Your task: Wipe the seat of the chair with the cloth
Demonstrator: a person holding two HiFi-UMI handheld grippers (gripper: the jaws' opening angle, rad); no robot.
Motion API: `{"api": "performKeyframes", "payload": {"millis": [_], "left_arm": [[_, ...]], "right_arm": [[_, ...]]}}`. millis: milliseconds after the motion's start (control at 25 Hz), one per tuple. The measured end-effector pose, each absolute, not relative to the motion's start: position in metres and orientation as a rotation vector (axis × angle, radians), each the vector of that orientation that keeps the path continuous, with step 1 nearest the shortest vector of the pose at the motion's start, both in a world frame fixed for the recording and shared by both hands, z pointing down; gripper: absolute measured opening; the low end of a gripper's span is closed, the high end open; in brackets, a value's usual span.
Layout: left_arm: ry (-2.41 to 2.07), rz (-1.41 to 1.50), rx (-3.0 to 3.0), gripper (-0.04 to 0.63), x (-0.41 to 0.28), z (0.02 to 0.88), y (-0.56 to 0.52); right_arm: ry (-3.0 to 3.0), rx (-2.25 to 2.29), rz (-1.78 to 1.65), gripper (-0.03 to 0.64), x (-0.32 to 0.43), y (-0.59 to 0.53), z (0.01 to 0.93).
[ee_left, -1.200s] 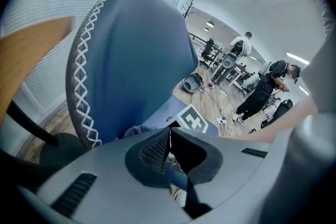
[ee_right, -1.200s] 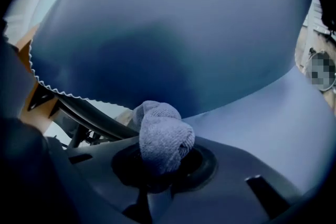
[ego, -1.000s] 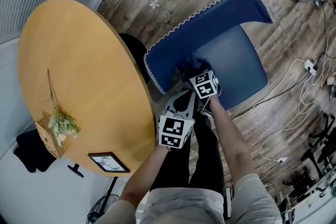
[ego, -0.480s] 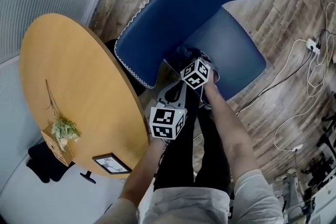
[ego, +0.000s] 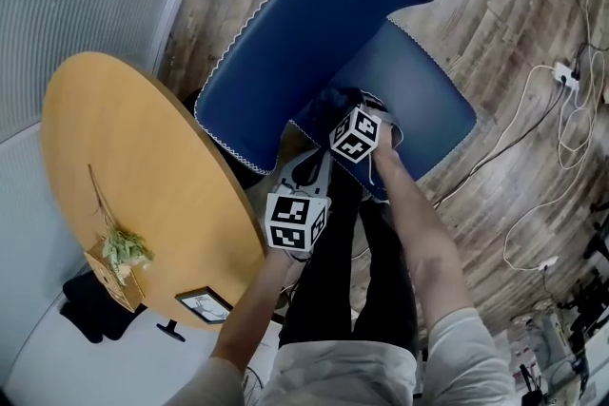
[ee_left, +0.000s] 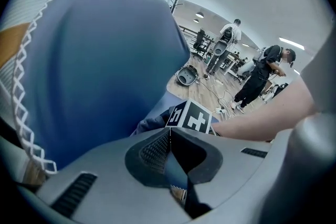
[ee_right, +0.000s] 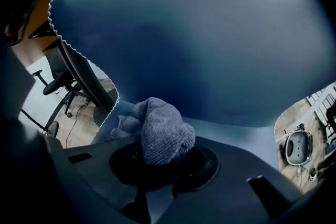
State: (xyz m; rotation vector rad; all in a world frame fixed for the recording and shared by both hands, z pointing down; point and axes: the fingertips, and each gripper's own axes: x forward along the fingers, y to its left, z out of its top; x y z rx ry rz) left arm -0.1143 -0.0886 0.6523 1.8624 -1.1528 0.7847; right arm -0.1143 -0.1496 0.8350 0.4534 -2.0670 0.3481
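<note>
The blue chair stands below me, its seat (ego: 423, 95) to the right of its curved backrest (ego: 295, 33) with white zigzag trim. My right gripper (ego: 343, 111) rests at the seat's near-left corner, shut on a grey knitted cloth (ee_right: 157, 131) that bulges out of the jaws against the seat (ee_right: 236, 136). The cloth (ego: 335, 102) looks dark from above. My left gripper (ego: 306, 168) sits at the seat's near edge. Its jaws are closed (ee_left: 169, 136), with a strip of the blue trimmed chair edge (ee_left: 177, 176) pinched between them. The backrest (ee_left: 94, 60) fills that view's left.
A round wooden table (ego: 124, 157) stands close to the chair's left, carrying a boxed plant (ego: 116, 252) and a small picture frame (ego: 203, 304). Cables (ego: 561, 119) trail over the wooden floor at right. People (ee_left: 260, 78) stand far off. A black chair base (ee_right: 58, 84) is near.
The chair has swung so its backrest lies further up and left in the head view. Both grippers stay at the seat's near corner, the right one still on the cloth.
</note>
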Motion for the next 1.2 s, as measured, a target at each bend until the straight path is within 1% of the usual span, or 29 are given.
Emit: {"api": "performKeyframes", "payload": {"millis": [120,280,560,720,1040,1200], "left_arm": [[-1.143,0.796,1.875,0.028,-0.113,0.654,-0.096],[-1.158,0.771,1.859,0.028,-0.111,0.656,-0.108],[-1.147,0.752,1.862,0.028,-0.106,0.657,-0.114],[-1.134,0.764,1.855,0.028,-0.112,0.658,-0.11],[-1.123,0.753,1.838,0.028,-0.117,0.664,-0.101],[-1.091,0.772,1.878,0.028,-0.114,0.662,-0.097]], "right_arm": [[-2.071,0.46,0.341,0.106,-0.109,-0.155,0.835],[-2.06,0.556,0.364,0.083,-0.095,-0.173,0.834],[-2.026,0.505,0.232,0.08,-0.061,-0.21,0.837],[-2.014,0.496,0.238,0.081,-0.047,-0.226,0.839],[-2.051,0.48,0.272,0.086,-0.045,-0.228,0.839],[-2.052,0.575,0.316,0.084,-0.03,-0.248,0.839]]}}
